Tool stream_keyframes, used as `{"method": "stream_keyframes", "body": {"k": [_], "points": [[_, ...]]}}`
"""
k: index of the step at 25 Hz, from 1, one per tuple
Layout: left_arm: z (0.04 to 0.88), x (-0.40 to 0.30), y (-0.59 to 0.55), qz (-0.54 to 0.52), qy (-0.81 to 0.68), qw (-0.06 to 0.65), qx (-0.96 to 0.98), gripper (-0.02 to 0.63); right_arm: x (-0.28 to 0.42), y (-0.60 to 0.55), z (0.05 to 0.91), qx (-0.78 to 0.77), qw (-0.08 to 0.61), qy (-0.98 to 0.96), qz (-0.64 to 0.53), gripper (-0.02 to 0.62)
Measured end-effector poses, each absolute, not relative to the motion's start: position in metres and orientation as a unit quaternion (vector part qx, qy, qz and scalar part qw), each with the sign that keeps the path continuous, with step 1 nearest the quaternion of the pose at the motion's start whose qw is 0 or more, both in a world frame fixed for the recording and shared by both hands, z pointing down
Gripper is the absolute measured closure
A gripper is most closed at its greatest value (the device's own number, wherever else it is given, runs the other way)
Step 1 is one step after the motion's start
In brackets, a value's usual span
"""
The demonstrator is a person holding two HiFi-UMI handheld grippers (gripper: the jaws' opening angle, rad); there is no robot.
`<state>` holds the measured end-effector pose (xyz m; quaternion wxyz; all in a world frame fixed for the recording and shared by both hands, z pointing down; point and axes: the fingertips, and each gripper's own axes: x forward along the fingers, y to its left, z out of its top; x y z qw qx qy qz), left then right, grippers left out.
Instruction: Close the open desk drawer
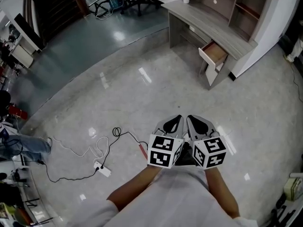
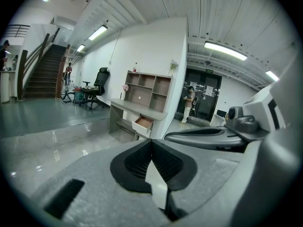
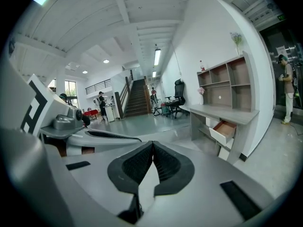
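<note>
Power strip [image 1: 102, 169], head view only

White-fronted rectangular drawer [image 1: 214, 54], brown wood-toned inside. State: open, pulled well out of its slot, sitting level with its open side up. Position: directly under the grey wooden worktop [image 1: 201, 20], at the end next to the white wall [image 1: 265, 37]. Head view: about 1 o'clock, far upper right.

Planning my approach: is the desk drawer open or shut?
Open. The drawer juts out from the desk front, its brown inside showing in all three views.
</note>
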<state>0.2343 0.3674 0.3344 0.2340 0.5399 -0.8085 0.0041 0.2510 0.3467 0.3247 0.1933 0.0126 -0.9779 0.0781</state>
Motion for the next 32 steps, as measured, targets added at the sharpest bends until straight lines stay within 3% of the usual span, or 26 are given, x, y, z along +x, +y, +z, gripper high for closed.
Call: {"method": "stream_keyframes", "body": {"k": [32], "points": [[0.355, 0.05, 0.163, 0.062, -0.796, 0.271, 0.537, 0.604, 0.067, 0.136, 0.347, 0.014, 0.191, -0.97, 0.147, 0.594]]}}
